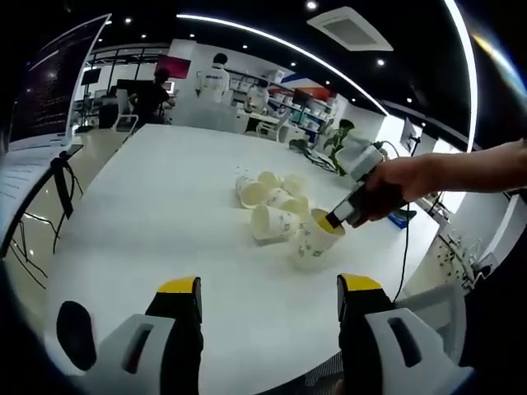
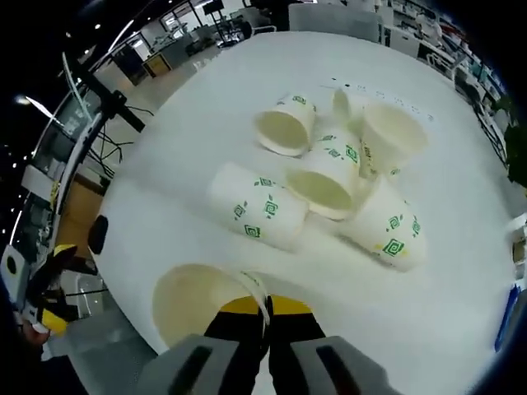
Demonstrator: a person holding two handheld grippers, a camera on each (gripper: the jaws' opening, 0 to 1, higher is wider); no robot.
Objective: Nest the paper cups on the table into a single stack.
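Observation:
Several white paper cups with green marks lie in a loose cluster [image 1: 272, 202] on the white table [image 1: 165, 214]. In the left gripper view my left gripper [image 1: 270, 290] stands open above the table's near edge, nothing between its yellow-tipped jaws. A hand holds my right gripper [image 1: 339, 217] at the rim of an upright cup [image 1: 314, 239] at the cluster's near end. In the right gripper view my right gripper [image 2: 265, 319] is shut on that cup's rim [image 2: 198, 304]. Beyond it cups lie on their sides [image 2: 257, 214], [image 2: 329, 177], [image 2: 387, 226]. My left gripper [image 2: 45, 300] appears at the left edge.
A monitor on a stand [image 1: 49, 82] is at the table's left side. People [image 1: 216, 78] stand by desks and chairs at the far end. A cable [image 1: 405, 255] hangs off the table's right edge. A blue object [image 2: 502, 321] lies near the right edge.

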